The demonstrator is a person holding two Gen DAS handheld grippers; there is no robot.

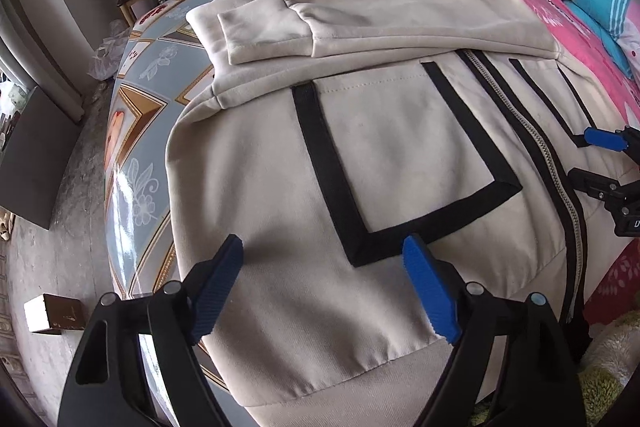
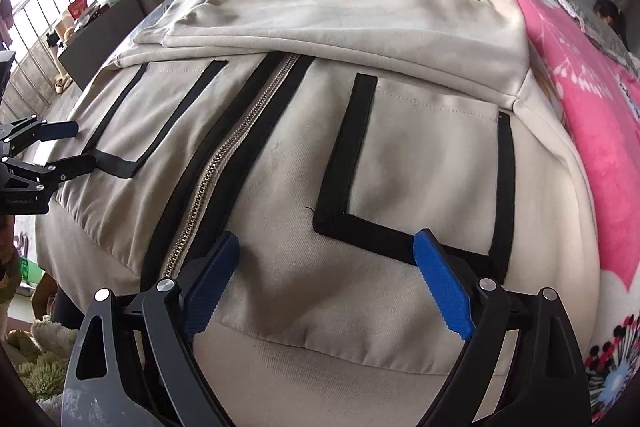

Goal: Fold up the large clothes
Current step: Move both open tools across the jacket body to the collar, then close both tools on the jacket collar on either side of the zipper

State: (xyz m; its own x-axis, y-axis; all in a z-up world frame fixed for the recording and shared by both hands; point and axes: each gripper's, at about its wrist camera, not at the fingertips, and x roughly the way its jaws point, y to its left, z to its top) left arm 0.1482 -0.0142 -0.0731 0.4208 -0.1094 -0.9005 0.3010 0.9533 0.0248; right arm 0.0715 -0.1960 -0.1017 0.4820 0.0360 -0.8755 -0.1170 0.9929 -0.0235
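Left wrist view: the cream jacket (image 1: 400, 147) lies zipped on the patterned table (image 1: 136, 147), sleeves folded across its chest, left gripper (image 1: 324, 287) and right gripper (image 2: 326, 281) both spread wide, grasping nothing.

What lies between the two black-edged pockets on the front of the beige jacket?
The zipper, with a black strip along each side, runs between the left pocket and the right pocket; the right wrist view shows it best.

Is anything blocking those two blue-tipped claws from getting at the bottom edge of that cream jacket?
Nothing visible does. The left gripper and right gripper hang open right over the jacket, above its hem, with only bare fabric beneath them.
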